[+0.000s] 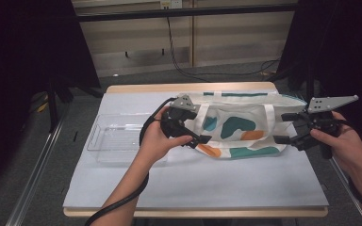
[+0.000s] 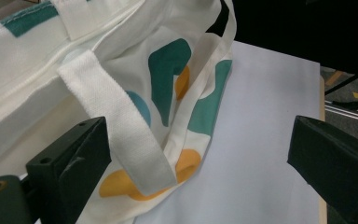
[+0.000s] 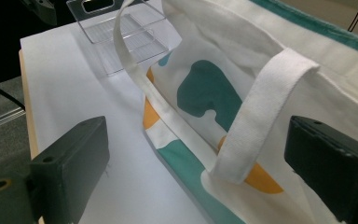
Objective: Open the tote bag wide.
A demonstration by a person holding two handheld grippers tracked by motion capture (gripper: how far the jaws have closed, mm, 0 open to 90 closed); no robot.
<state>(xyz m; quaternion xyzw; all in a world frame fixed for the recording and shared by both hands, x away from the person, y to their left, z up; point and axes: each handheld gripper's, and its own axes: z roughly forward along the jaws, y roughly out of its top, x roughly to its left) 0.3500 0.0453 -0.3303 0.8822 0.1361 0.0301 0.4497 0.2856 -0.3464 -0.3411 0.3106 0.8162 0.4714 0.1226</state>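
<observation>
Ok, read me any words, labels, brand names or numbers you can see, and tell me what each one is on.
None can be read.
The cloth bag carries only teal and orange shapes, no lettering.
The clear plastic tray has no label.
Both claws are plain black, unmarked.

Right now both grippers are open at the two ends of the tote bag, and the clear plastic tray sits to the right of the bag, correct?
Not quite. The clear plastic tray sits to the left of the tote bag, beyond the left gripper, as the high view shows. The rest holds: the left gripper and right gripper are both open, one at each end of the bag.
</observation>
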